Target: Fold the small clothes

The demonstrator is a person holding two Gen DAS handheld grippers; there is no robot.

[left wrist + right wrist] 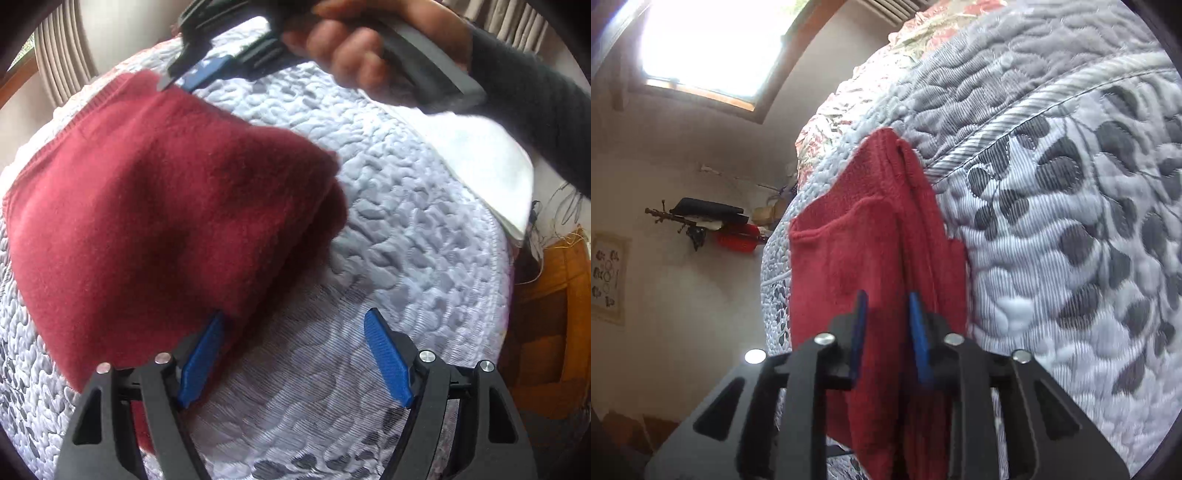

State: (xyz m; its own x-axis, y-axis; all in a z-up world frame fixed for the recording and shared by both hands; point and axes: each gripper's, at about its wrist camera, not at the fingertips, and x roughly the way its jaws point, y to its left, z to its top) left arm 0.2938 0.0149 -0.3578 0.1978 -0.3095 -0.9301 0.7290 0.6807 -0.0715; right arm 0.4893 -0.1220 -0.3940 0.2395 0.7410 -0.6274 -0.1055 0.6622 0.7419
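Note:
A dark red knitted garment (159,206) lies folded on the grey quilted bedspread (388,221). In the left wrist view my left gripper (295,358) stands open at the garment's near edge. Its left pad (201,362) touches the cloth, and only quilt lies between its fingers. At the garment's far corner a hand (354,48) holds my right gripper (177,79). Seen from the right wrist, that gripper (889,332) is shut on a thick fold of the red garment (849,240), with the blue pads pressing on both sides of it.
A white cloth (480,158) lies on the bed's right side, beside a dark sleeve (535,99). Orange wooden furniture (554,314) stands past the bed edge. Floral bedding (849,103) lies further up the bed. A window (713,40) and a wall shelf (713,221) are behind.

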